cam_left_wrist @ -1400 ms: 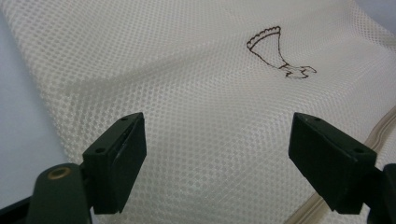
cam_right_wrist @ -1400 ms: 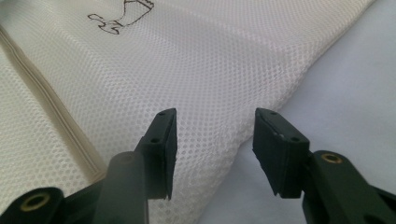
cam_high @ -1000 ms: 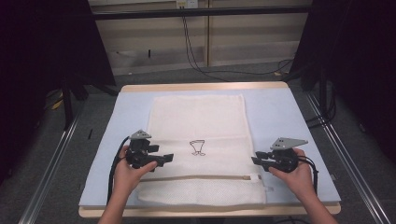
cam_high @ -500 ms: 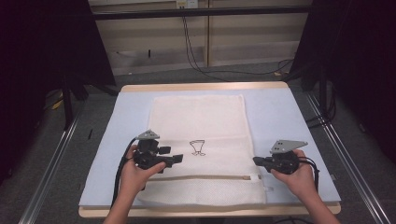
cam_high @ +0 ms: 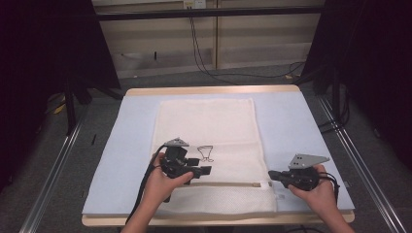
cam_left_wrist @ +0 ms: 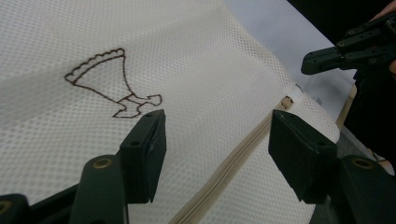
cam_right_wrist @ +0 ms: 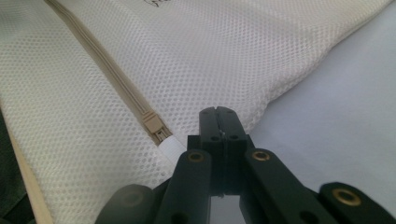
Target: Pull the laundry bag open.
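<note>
While left gripper point(cam_left_wrist: 217, 154) narrows, unclenched, over zipper point(cam_left_wrist: 243, 156), right gripper point(cam_right_wrist: 219, 122) clamps mesh bag point(cam_right_wrist: 196, 60) edge.

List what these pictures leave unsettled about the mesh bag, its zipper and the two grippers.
- Right gripper: jaws are shut at the mesh bag edge; whether fabric is pinched is hidden by the jaws themselves in the right gripper view.
- Zipper: its pull is covered by the white tab.
- Left gripper: jaws have just been closing, nothing between them; contact with the mesh is unclear.
- Bag contents: too flat to tell from the high view.
</note>
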{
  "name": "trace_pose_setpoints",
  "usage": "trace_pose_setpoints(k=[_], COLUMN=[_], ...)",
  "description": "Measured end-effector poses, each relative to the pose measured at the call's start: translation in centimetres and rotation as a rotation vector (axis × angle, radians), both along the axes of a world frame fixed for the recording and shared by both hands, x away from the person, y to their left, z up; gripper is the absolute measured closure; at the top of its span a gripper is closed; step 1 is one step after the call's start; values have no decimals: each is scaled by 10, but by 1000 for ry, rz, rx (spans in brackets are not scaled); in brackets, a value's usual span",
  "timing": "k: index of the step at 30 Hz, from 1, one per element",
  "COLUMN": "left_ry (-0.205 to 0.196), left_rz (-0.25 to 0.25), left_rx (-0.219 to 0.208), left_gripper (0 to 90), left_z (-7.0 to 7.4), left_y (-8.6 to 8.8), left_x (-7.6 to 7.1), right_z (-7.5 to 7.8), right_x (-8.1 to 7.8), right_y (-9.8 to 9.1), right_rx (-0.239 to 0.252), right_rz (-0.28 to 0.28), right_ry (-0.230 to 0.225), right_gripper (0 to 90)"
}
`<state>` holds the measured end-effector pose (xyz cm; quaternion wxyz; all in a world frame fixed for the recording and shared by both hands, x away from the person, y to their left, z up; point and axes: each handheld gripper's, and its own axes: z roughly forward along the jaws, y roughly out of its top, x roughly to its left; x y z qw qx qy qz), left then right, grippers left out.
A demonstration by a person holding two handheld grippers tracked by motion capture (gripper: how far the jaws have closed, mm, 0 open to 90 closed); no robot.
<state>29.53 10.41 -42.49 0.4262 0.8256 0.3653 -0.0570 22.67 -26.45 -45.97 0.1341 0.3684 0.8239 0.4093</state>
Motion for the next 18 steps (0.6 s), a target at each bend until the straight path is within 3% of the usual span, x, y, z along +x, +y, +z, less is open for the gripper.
trace_pose_setpoints(k=[2, 5, 10, 12, 15, 18], left_ry=[20, 17, 59, 89, 191, 192], left_rz=[-20, -59, -109, -110, -64, -62], left_rx=[-1, -10, -74, -75, -125, -88], left_gripper=[422, 465, 569, 595, 587, 664], left_z=[-1, -2, -6, -7, -10, -13], left_y=[-8, -19, -35, -41, -49, -57], left_x=[-2, -5, -7, -8, -6, -5], right_z=[-1, -4, -6, -7, -9, -10], right_x=[-1, -2, -4, -4, -5, -5], right_y=[1, 2, 4, 5, 8, 10], right_rx=[-2, 2, -8, -5, -14, -17], right_rz=[5, 15, 34, 41, 55, 66], right_ry=[-2, 6, 3, 5, 4, 8], right_gripper=[900, 900, 900, 900, 900, 900])
